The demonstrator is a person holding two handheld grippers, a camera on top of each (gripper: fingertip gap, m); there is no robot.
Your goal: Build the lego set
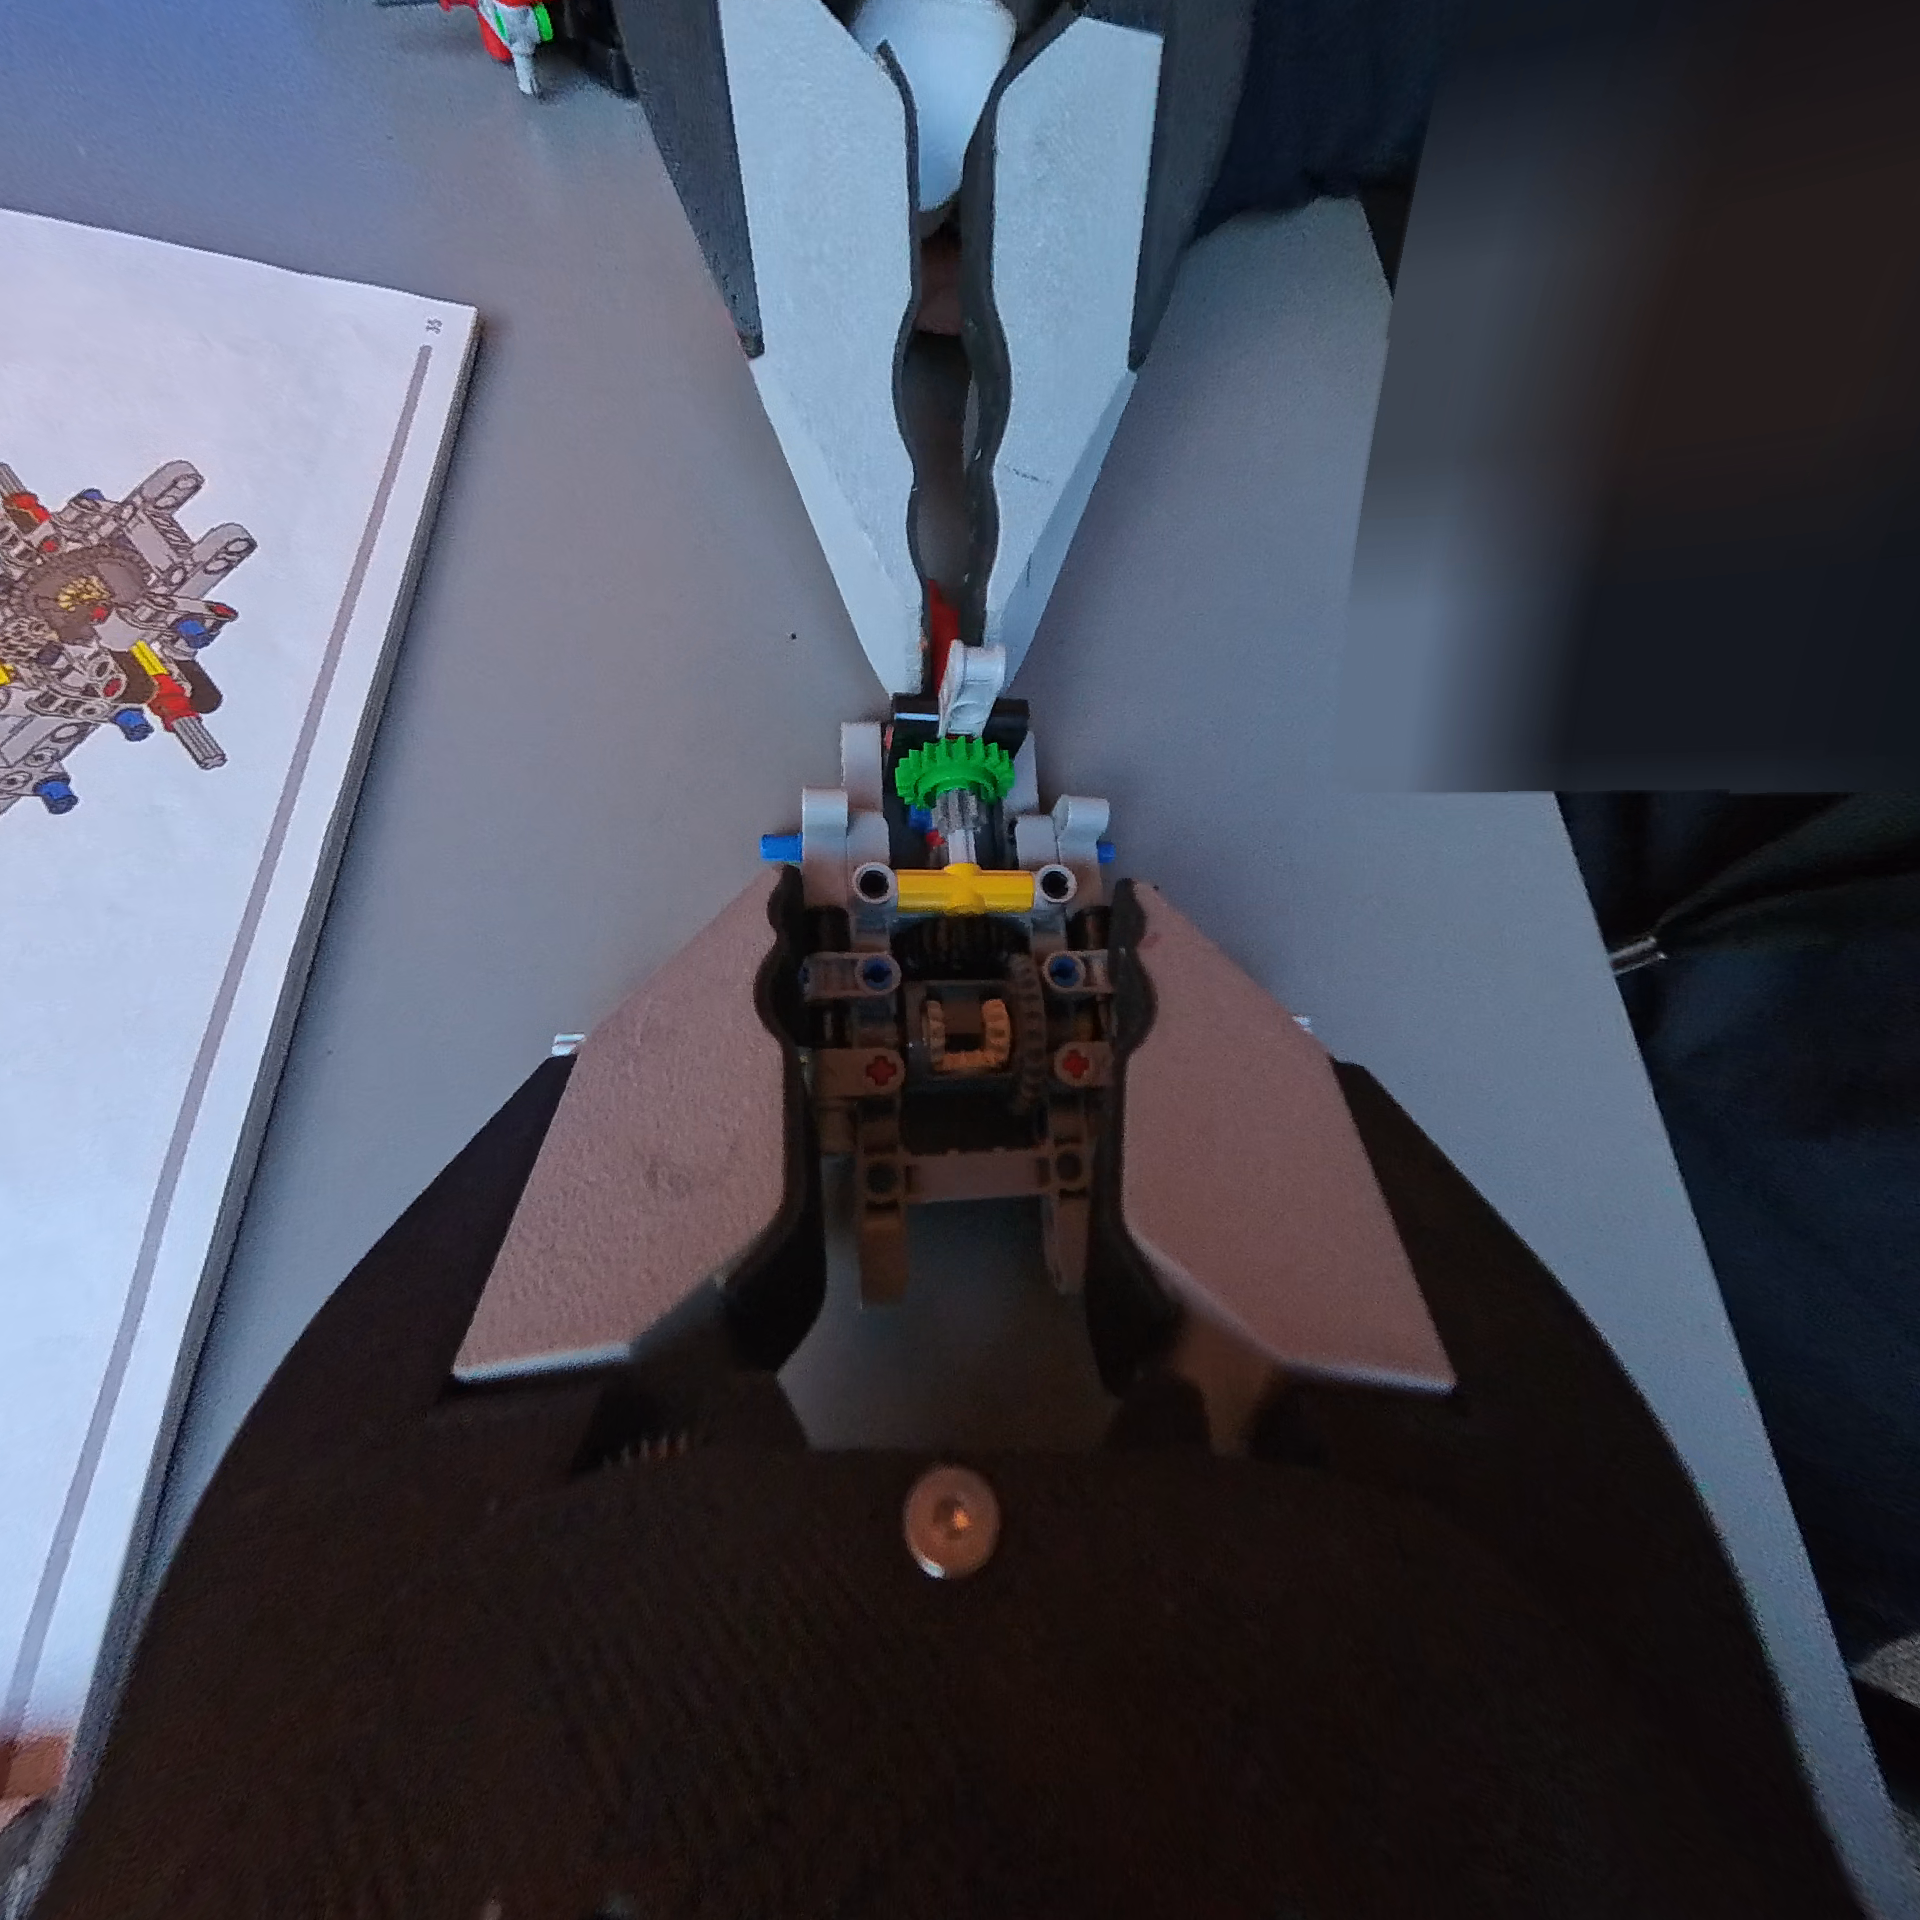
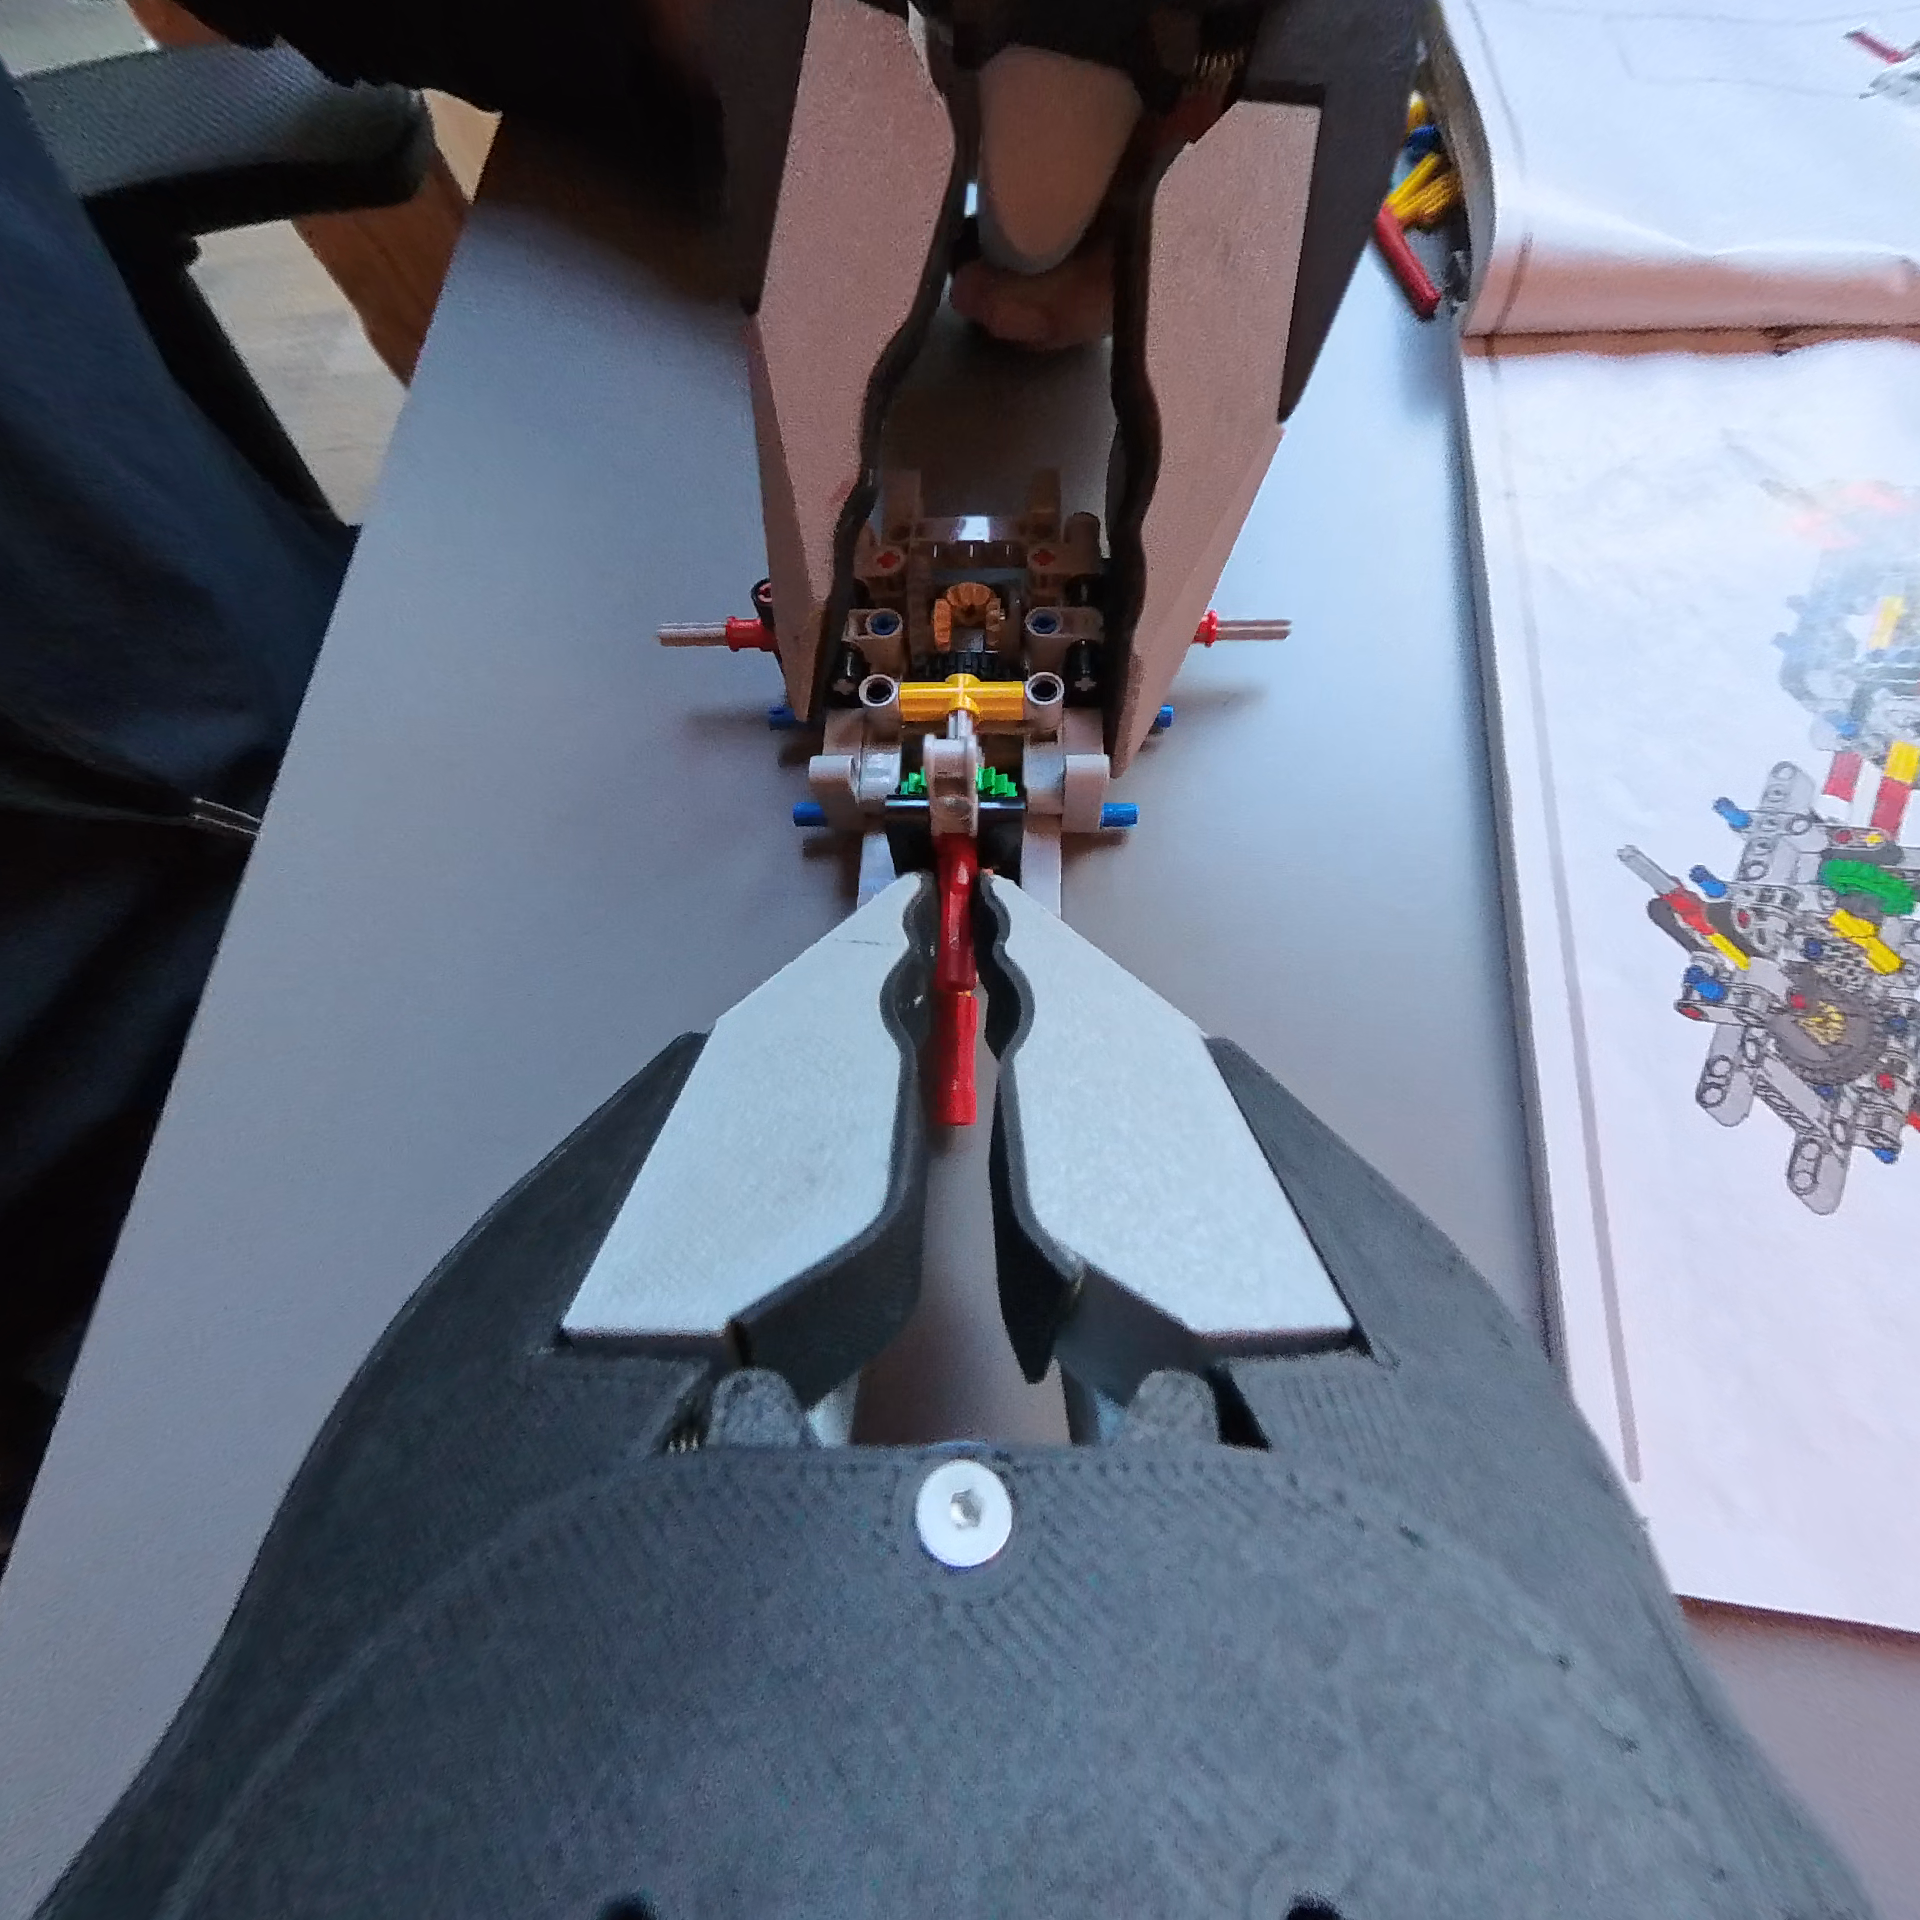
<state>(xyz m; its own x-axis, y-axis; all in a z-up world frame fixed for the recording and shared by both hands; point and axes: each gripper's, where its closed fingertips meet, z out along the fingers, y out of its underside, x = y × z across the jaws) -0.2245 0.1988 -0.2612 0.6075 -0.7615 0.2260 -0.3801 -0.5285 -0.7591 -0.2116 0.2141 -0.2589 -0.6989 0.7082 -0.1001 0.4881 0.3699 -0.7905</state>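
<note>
A small grey and tan gear assembly (image 1: 956,997) with a green gear (image 1: 940,774) and a yellow connector (image 1: 966,888) rests on the grey table (image 1: 582,727). My left gripper (image 1: 956,914) is shut on its sides and holds it. It also shows in the right wrist view (image 2: 961,665). My right gripper (image 2: 954,894) is shut on a red axle (image 2: 956,977). A light grey connector (image 2: 951,790) on the axle's far end meets the assembly's near end, by the green gear (image 2: 997,781). The right gripper shows opposite in the left wrist view (image 1: 951,623).
An open instruction booklet (image 1: 156,831) lies left of the left gripper, and on the right in the right wrist view (image 2: 1714,935). Loose red and yellow parts (image 2: 1413,229) lie at the far right. A small red and white model (image 1: 509,26) stands far back. The table's edge (image 1: 1621,1039) runs on the right. Both grippers' tips are close together, under 4 cm apart.
</note>
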